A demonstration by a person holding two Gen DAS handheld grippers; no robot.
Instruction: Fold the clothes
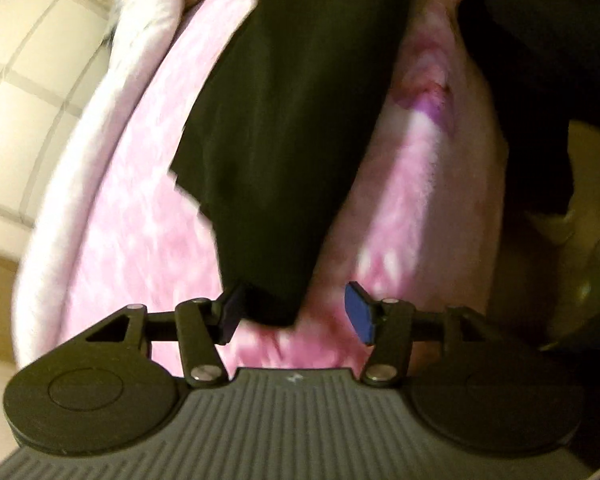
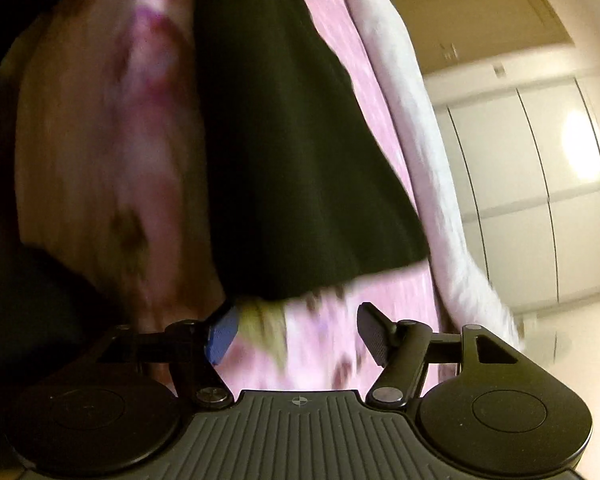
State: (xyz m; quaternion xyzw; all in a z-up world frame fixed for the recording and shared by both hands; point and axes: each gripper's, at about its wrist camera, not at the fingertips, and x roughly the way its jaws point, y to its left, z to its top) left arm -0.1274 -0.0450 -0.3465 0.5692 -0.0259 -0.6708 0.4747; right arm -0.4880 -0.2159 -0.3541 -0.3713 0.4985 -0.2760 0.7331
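A black garment [image 1: 284, 128] lies stretched on a pink patterned blanket [image 1: 148, 248]. In the left wrist view its near corner reaches in between the fingers of my left gripper [image 1: 296, 312], which is open; the cloth touches the left pad. In the right wrist view the same black garment [image 2: 300, 152] ends with its hem just beyond my right gripper [image 2: 296, 334], which is open with nothing between the pads. Both views are motion-blurred.
The blanket has a white fleecy border [image 1: 60, 184], also seen in the right wrist view [image 2: 432, 152]. A second dark cloth [image 1: 540, 80] lies at the right. Tiled floor [image 1: 28, 60] is at the left; closet doors [image 2: 540, 184] stand beyond the bed.
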